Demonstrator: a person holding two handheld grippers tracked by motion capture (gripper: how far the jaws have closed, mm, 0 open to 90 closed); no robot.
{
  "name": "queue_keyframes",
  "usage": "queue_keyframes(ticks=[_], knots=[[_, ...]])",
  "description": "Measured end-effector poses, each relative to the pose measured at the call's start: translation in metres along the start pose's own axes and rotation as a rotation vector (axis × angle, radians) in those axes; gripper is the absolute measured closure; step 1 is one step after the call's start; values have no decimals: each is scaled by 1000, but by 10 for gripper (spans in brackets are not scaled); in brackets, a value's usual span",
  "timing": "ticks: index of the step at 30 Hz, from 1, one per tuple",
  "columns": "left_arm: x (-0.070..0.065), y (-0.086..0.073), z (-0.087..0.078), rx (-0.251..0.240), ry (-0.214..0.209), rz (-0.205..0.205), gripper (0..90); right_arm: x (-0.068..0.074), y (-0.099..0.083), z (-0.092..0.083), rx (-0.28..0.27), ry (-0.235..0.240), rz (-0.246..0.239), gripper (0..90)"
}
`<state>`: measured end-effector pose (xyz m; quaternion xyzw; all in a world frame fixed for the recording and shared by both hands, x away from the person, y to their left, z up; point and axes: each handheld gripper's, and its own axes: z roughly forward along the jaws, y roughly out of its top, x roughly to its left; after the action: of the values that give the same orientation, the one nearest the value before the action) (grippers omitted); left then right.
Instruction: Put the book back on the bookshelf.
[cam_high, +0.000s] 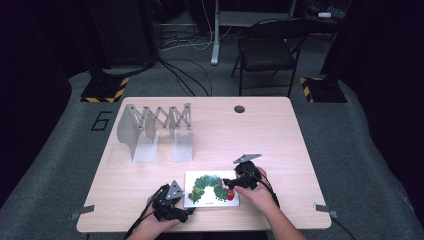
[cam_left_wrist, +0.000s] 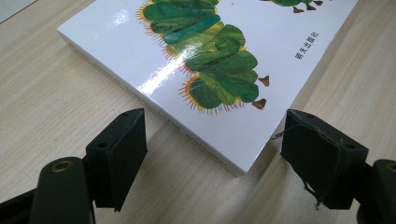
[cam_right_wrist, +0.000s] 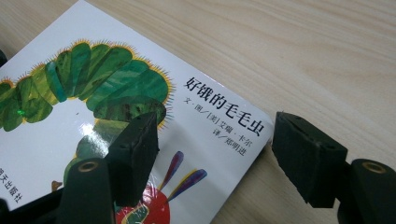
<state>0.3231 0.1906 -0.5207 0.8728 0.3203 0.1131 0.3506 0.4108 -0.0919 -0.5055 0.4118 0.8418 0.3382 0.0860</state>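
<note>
While the glossy white picture book with the green caterpillar cover lies flat near the front edge of the pale wooden table, both claws sit at opposite corners of it and neither has a grip. Risk as I see it: the cover is slick and the book lies flush on the wood, so a jaw trying to get under a corner could just shove the book sideways or skate over the top, and an uneven pinch might lift the cover alone. Left gripper is wide open, jaws straddling the book's near corner, pads apart from it as far as I can tell. Right gripper is also wide, one jaw over the cover by the red head, the other outside the corner above bare wood; contact can't be told. Folding grey metal rack stands well behind, out of the way.
</note>
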Motion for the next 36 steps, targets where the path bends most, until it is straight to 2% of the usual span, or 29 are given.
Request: queue_keyframes(ticks=[1,2,4,7,9,12,13,14,15,18,19,21,22,23,25,26,28,31,34,36], knots=[[0,0,-1,6,-10,6,223,0,0,1,-6,5,-7,311],[-1,0,0,0,8,9,225,1,0,1,-1,1,-5,304],[-1,1,0,2,-3,16,225,1,0,2,1,-4,-10,301],[-2,1,3,-16,1,1,223,1,0,3,-9,-2,-7,302],[0,2,3,-17,2,6,209,0,1,3,-5,1,0,301],[2,3,3,-10,-15,-8,208,-4,2,6,-9,18,-1,298],[2,3,4,-21,-5,-19,216,-3,2,6,-8,14,27,298],[4,4,4,-12,-3,-15,227,-4,2,7,-9,14,33,298],[4,3,5,-24,5,-24,238,-5,3,7,-15,11,17,298],[6,4,5,-29,11,-23,247,-5,4,9,-19,11,48,299],[7,4,6,-33,11,-20,245,-7,4,9,-25,9,34,300],[9,5,6,-29,-1,-19,236,-8,6,10,-14,16,57,297],[10,6,8,-38,-7,-38,230,-10,7,12,-20,13,58,295],[11,7,8,-31,-2,-42,225,-10,8,12,-11,19,81,296],[12,9,8,-24,-6,-58,222,-12,11,13,4,22,77,299],[13,9,7,-14,-17,-55,222,-13,13,14,11,24,71,301],[14,9,8,-18,-8,-51,222,-14,17,15,30,26,79,307],[16,10,9,-19,-3,-41,222,-14,20,17,28,19,89,306],[19,8,9,-40,-11,-40,223,-13,19,18,18,13,86,306],[17,3,9,-68,0,-25,224,-15,15,16,-2,26,76,315]])
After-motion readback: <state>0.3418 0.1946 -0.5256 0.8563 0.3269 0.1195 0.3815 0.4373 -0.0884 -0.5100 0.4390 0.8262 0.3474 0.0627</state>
